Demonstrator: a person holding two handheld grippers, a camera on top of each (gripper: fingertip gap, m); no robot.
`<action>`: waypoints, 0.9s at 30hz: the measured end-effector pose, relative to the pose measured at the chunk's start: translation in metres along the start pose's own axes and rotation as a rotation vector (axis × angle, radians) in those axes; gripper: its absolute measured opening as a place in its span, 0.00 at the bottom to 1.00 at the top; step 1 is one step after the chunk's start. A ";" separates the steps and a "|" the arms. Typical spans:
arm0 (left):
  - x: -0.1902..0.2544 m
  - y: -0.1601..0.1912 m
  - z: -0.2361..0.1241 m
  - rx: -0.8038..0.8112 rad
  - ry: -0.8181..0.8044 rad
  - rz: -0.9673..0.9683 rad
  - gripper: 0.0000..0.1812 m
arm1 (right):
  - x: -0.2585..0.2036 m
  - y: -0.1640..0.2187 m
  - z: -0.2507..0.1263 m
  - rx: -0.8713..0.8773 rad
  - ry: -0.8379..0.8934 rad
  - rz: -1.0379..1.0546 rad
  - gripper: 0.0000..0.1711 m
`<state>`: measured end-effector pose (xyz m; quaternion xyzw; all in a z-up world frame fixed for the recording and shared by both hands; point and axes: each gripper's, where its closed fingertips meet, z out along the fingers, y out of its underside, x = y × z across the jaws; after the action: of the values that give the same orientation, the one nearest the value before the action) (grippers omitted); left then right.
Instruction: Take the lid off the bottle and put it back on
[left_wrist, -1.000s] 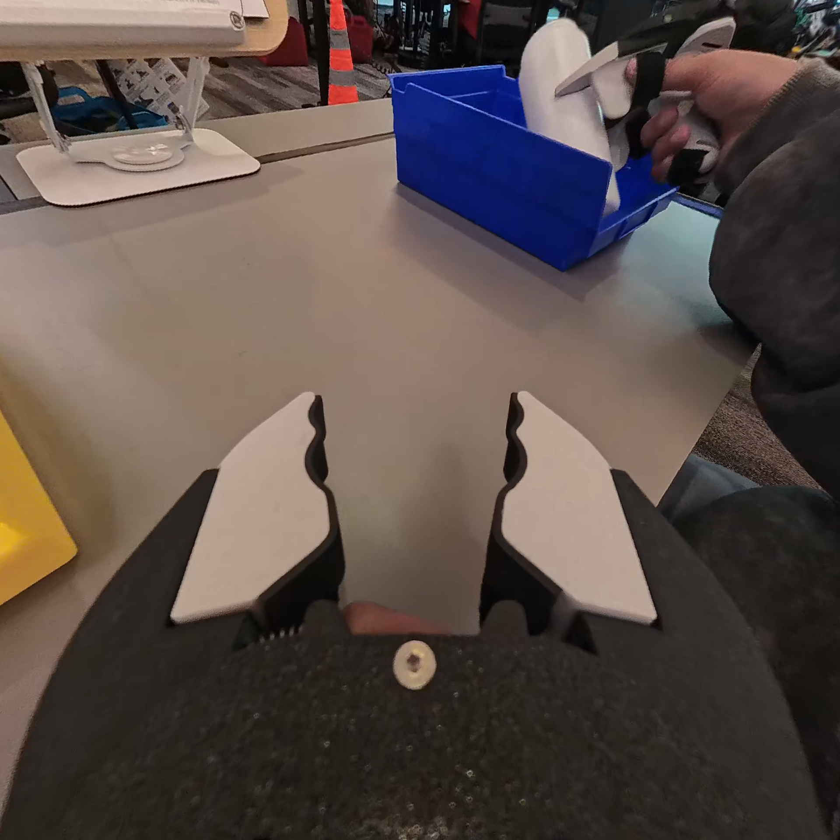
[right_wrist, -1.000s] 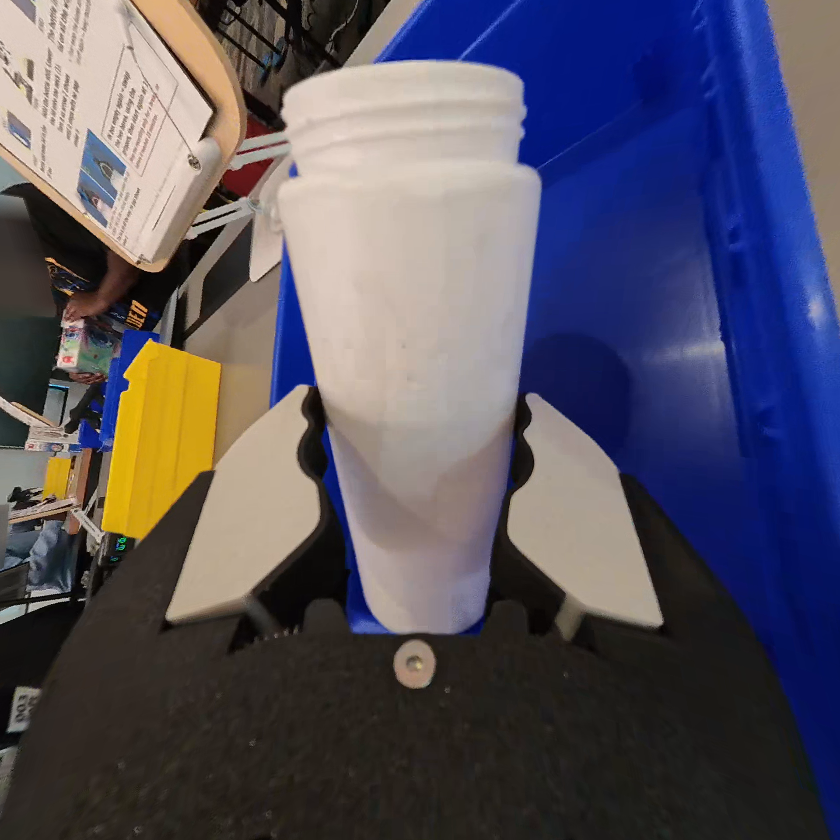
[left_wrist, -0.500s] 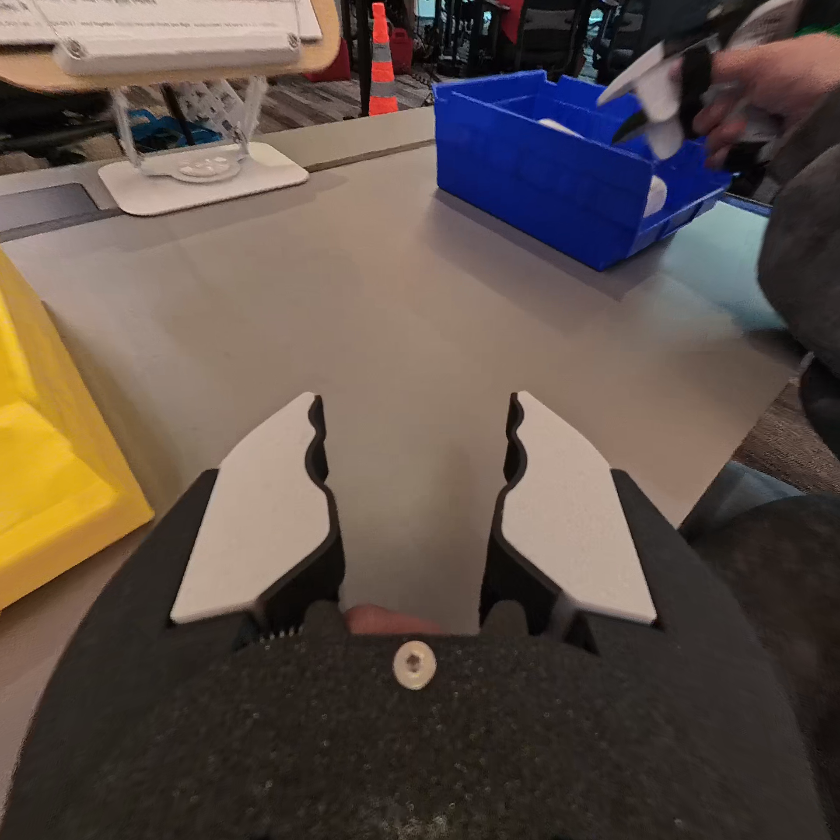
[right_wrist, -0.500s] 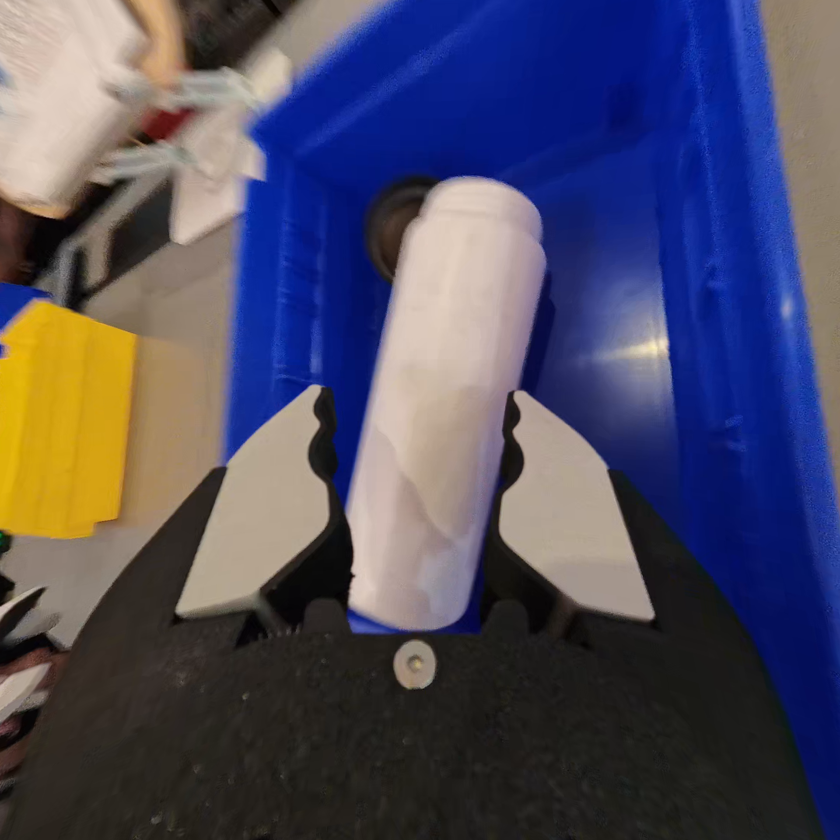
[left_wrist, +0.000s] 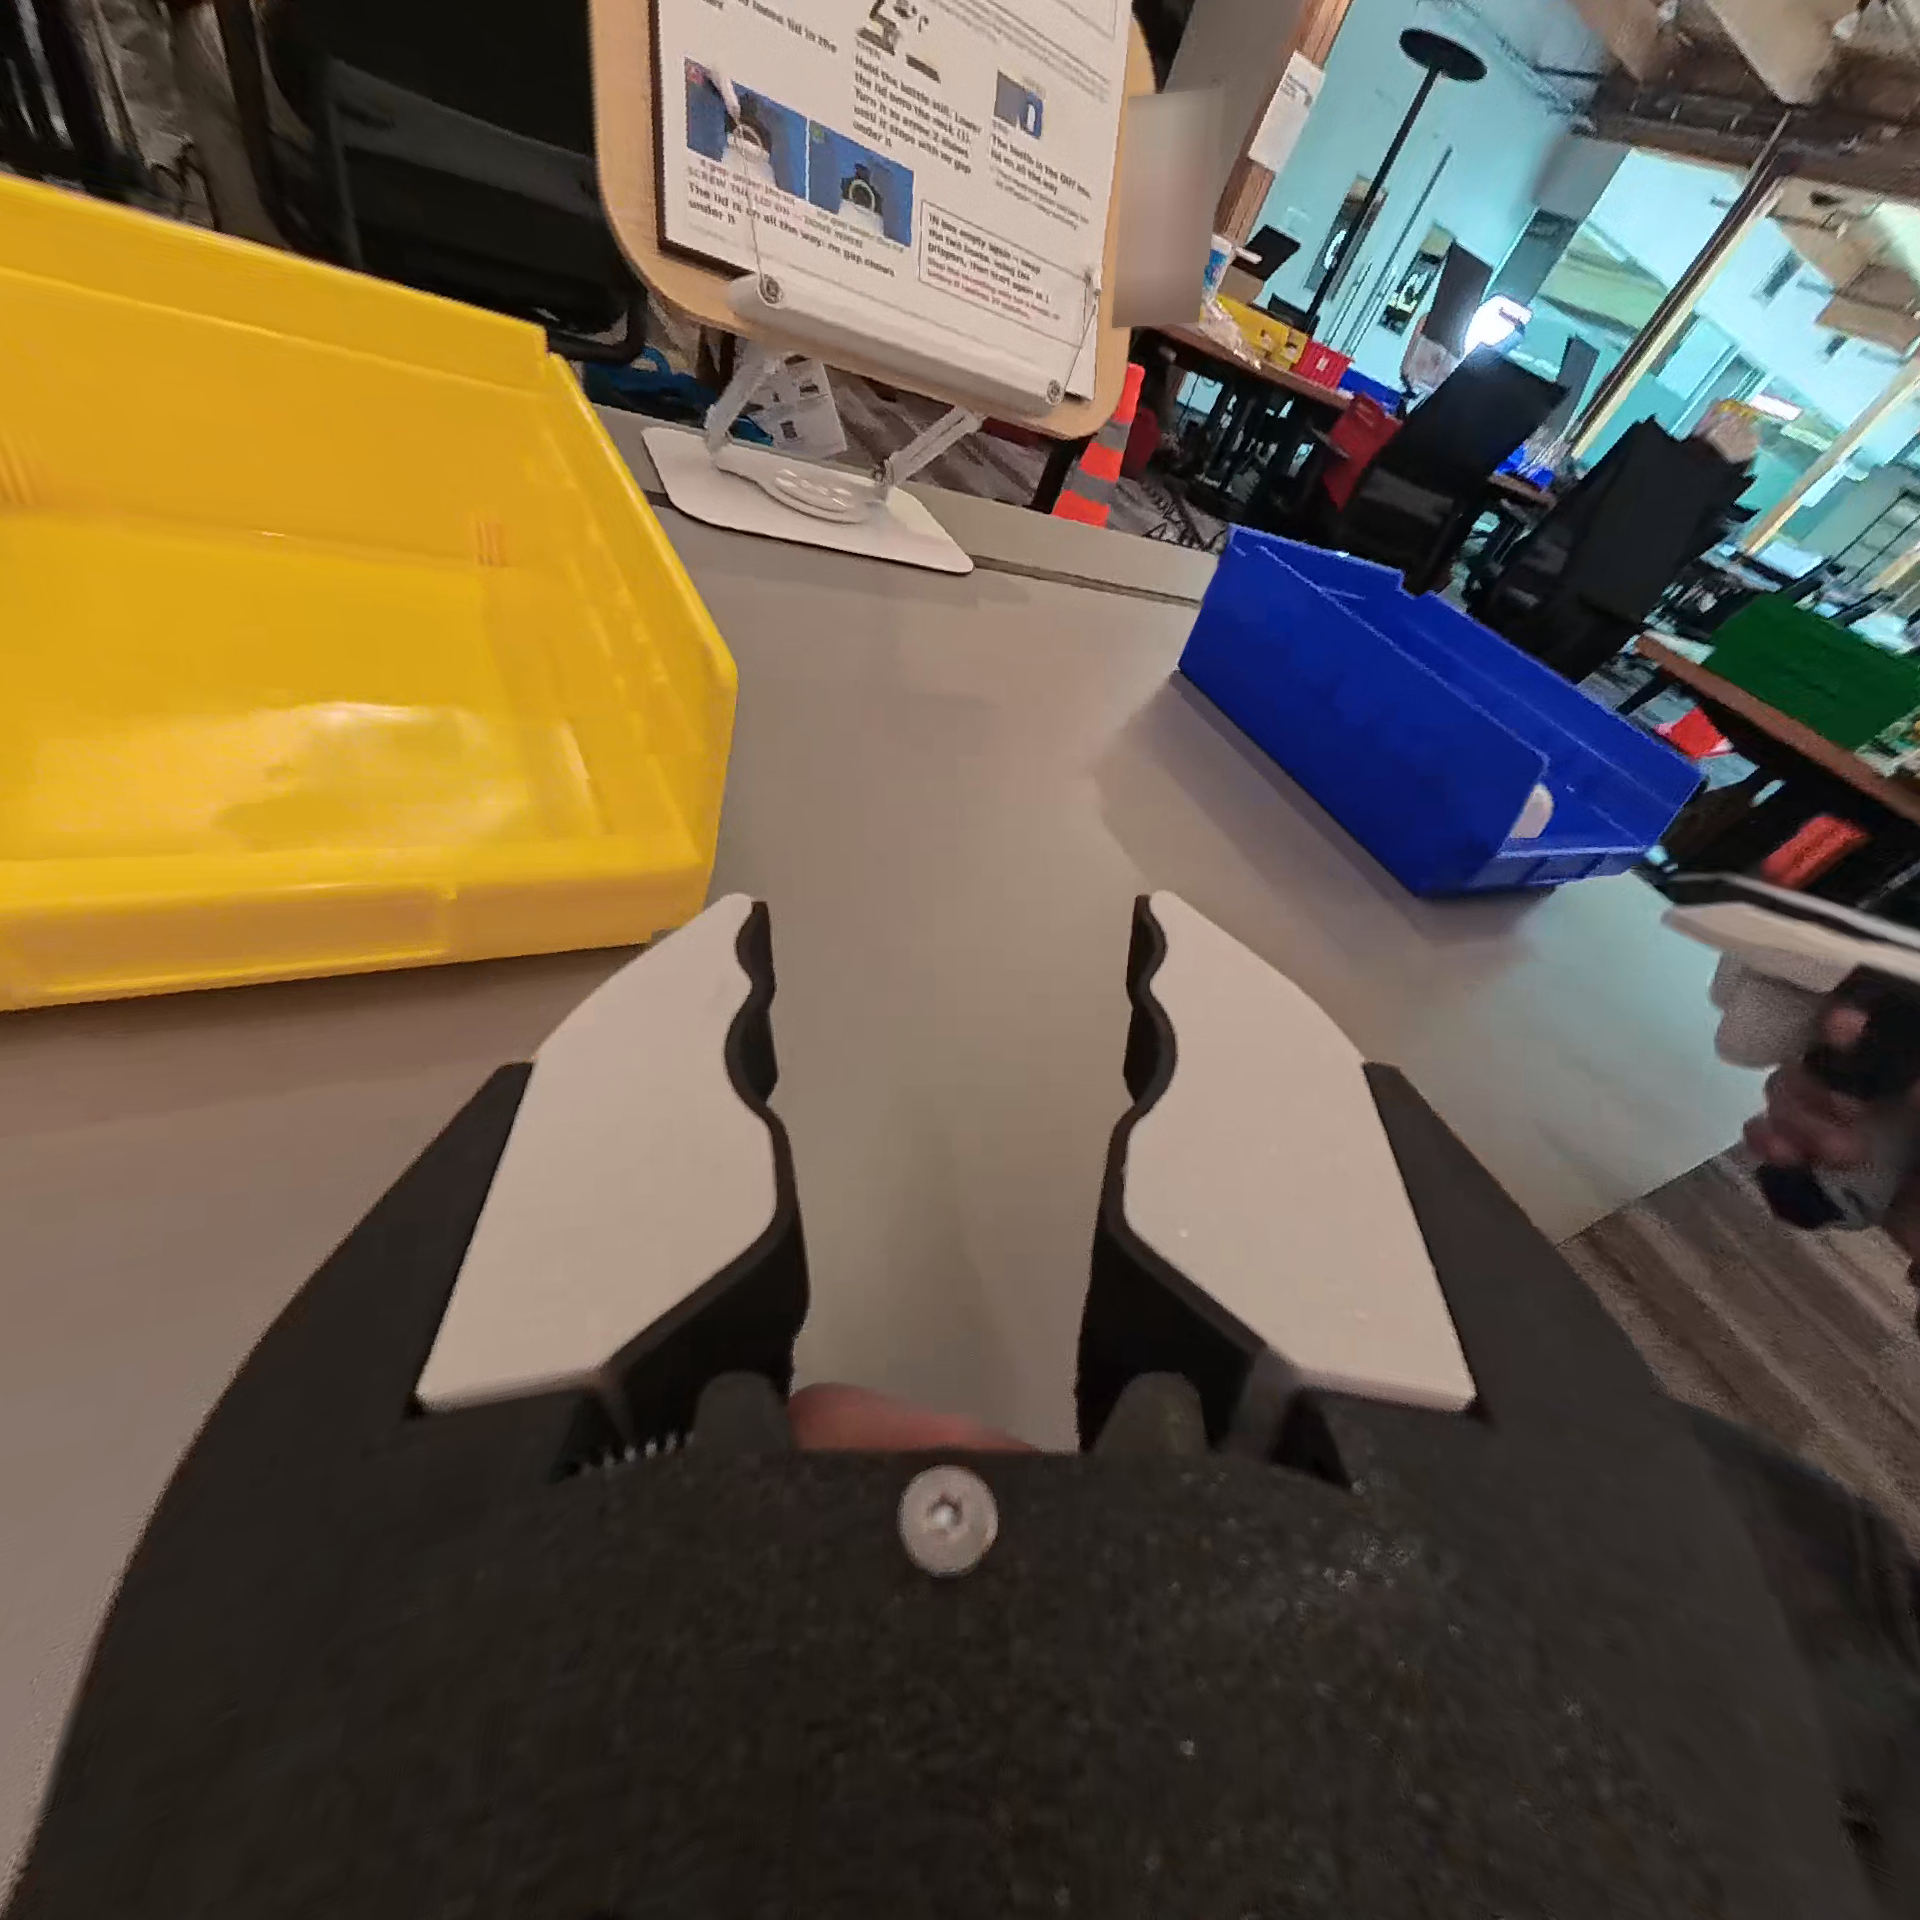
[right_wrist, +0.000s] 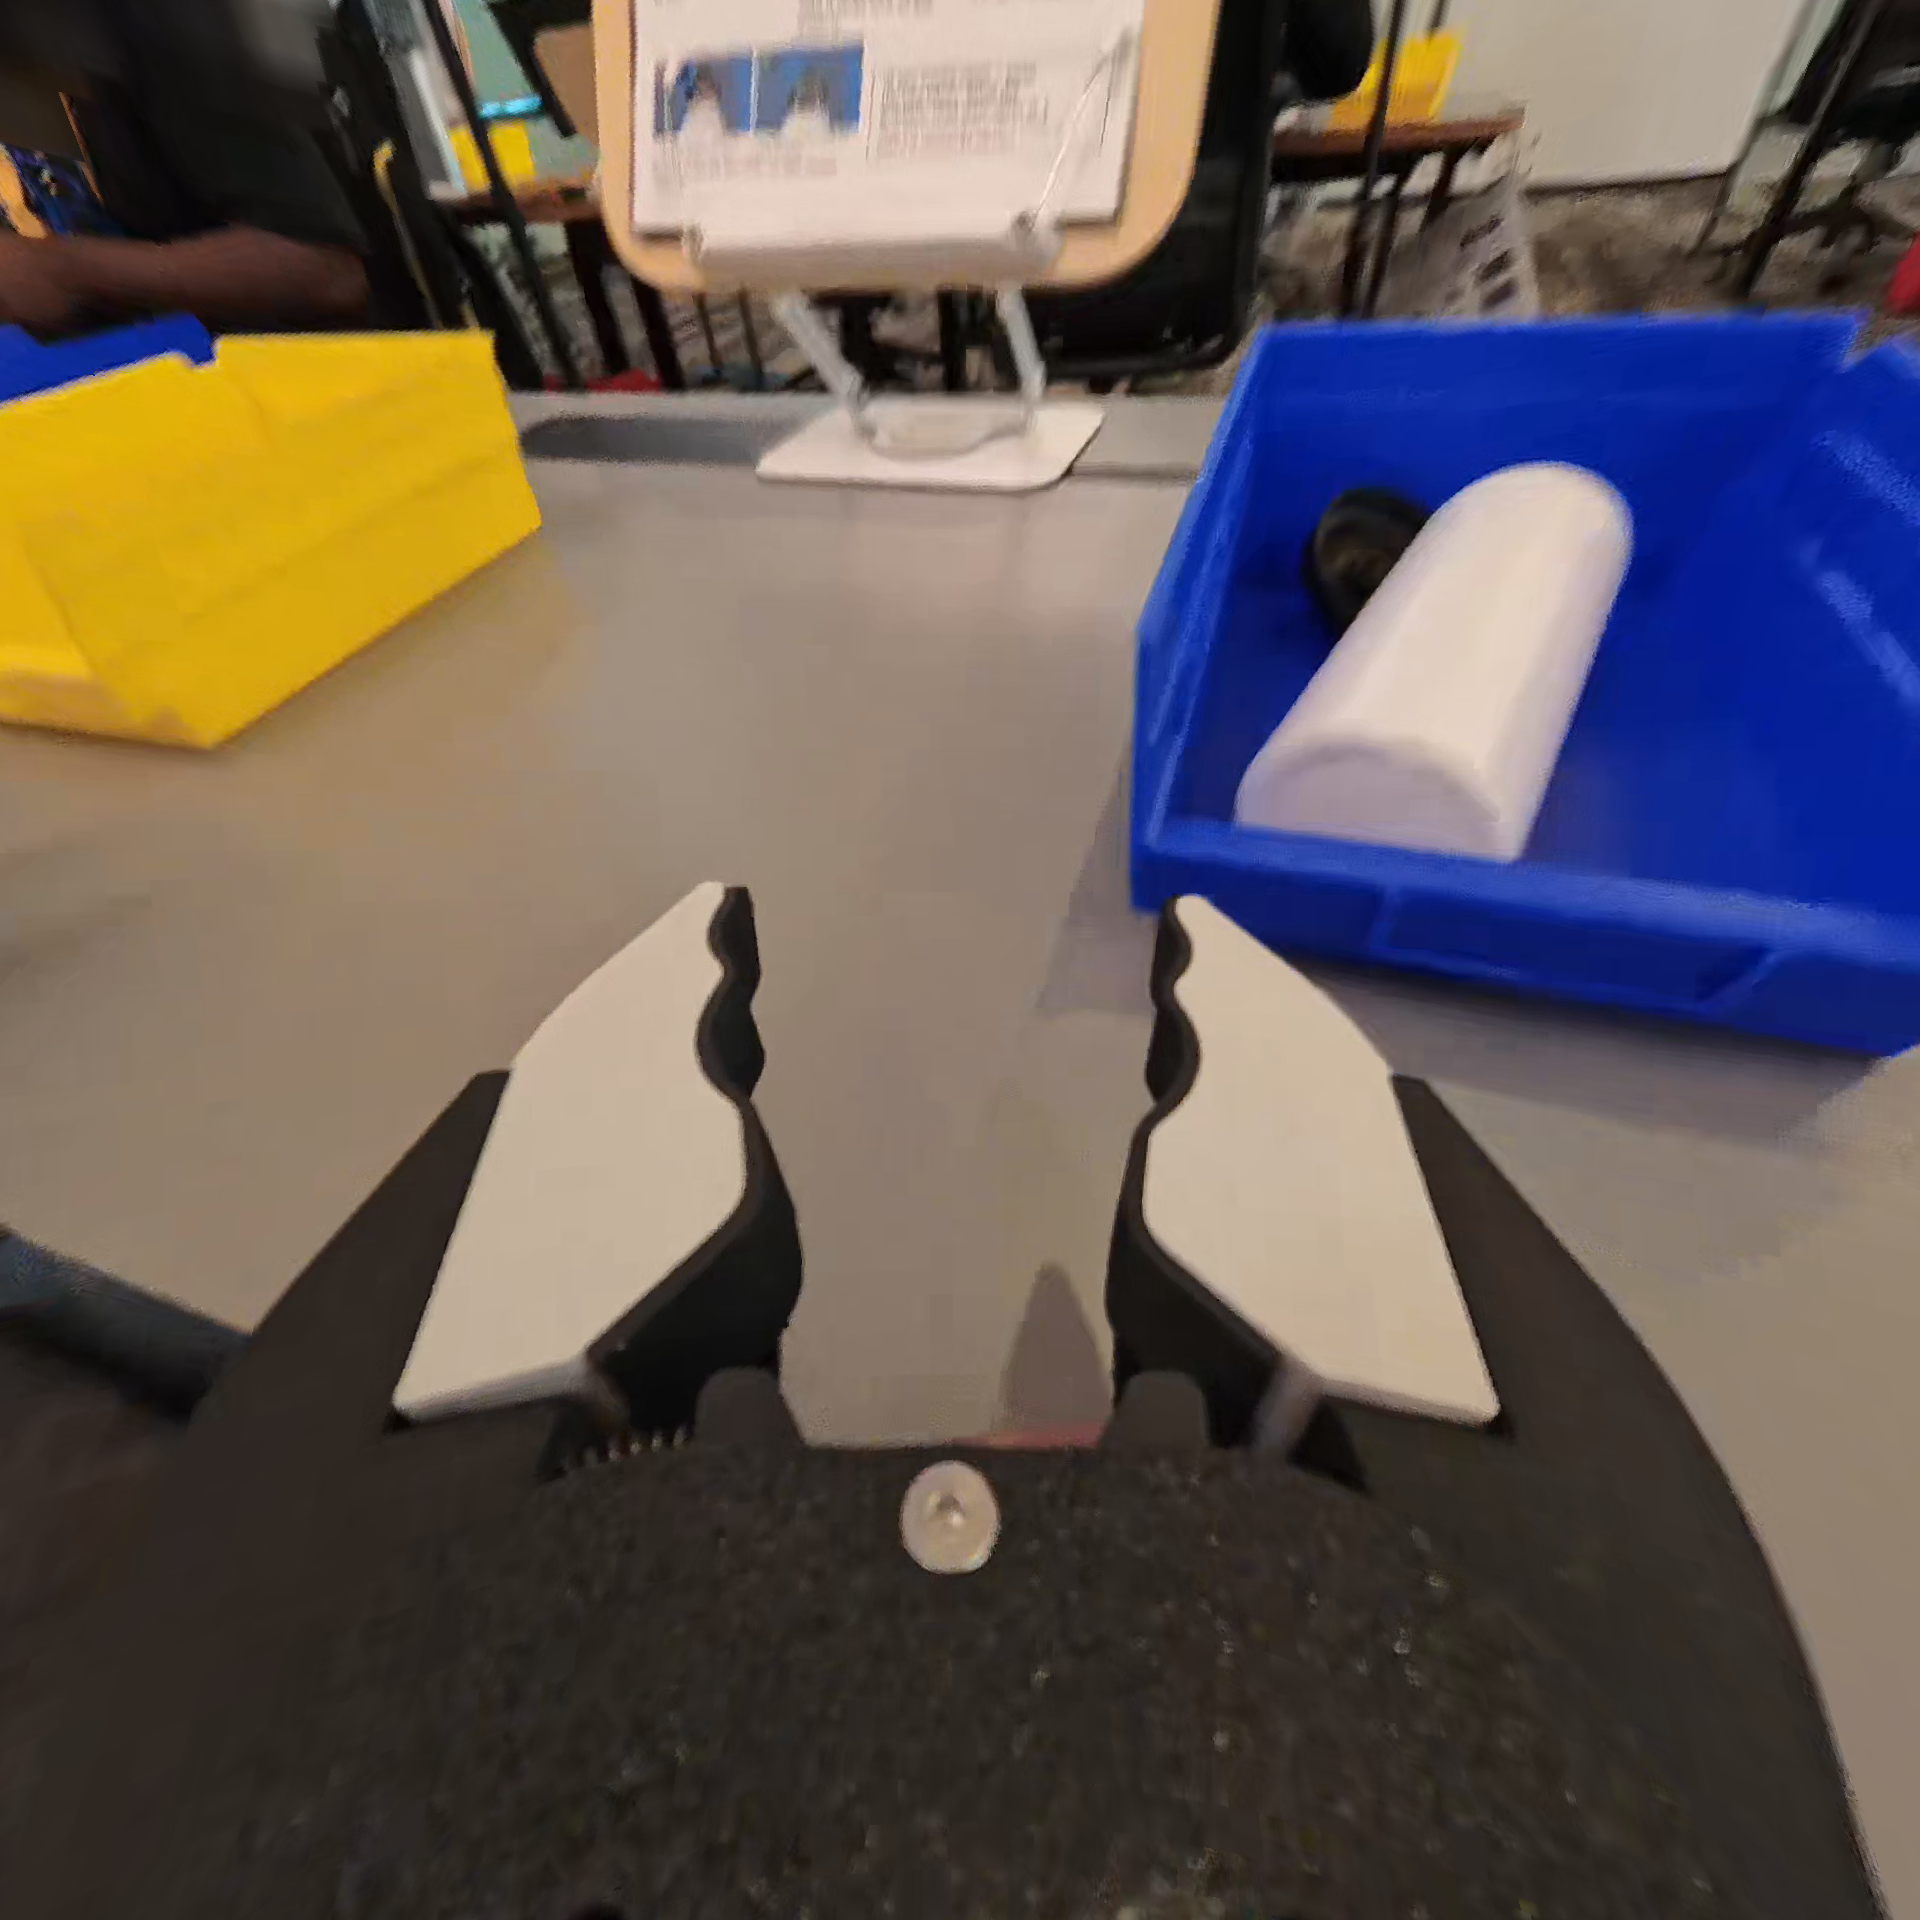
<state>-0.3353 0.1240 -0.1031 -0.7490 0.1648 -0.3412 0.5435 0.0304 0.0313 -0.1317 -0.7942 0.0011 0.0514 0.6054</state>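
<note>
The white bottle (right_wrist: 1444, 670) lies on its side in the blue bin (right_wrist: 1558, 935), a dark lid (right_wrist: 1351, 551) at its far end, released by the right gripper (right_wrist: 951, 1029), whose fingers now spread empty over the worktop (right_wrist: 779, 675) like the left gripper (left_wrist: 951, 1029).

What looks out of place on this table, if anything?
The white bottle lies tipped on its side in the blue bin rather than standing, and a dark round thing, perhaps its lid, sits at its far end; the blur hides whether it is attached. Nothing looks spilled or broken.
</note>
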 end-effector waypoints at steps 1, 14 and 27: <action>-0.002 0.002 0.003 -0.006 0.008 -0.027 0.36 | -0.003 0.003 0.000 -0.029 -0.019 0.012 0.43; 0.006 0.018 0.015 -0.087 0.019 0.041 0.36 | 0.026 0.006 0.004 -0.034 0.020 0.025 0.43; 0.016 0.025 0.017 -0.122 0.062 0.045 0.36 | 0.020 -0.004 0.061 -0.048 0.093 -0.178 0.52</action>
<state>-0.3088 0.1173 -0.1236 -0.7659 0.2188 -0.3411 0.4991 0.0460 0.0924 -0.1455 -0.8071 -0.0427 -0.0393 0.5876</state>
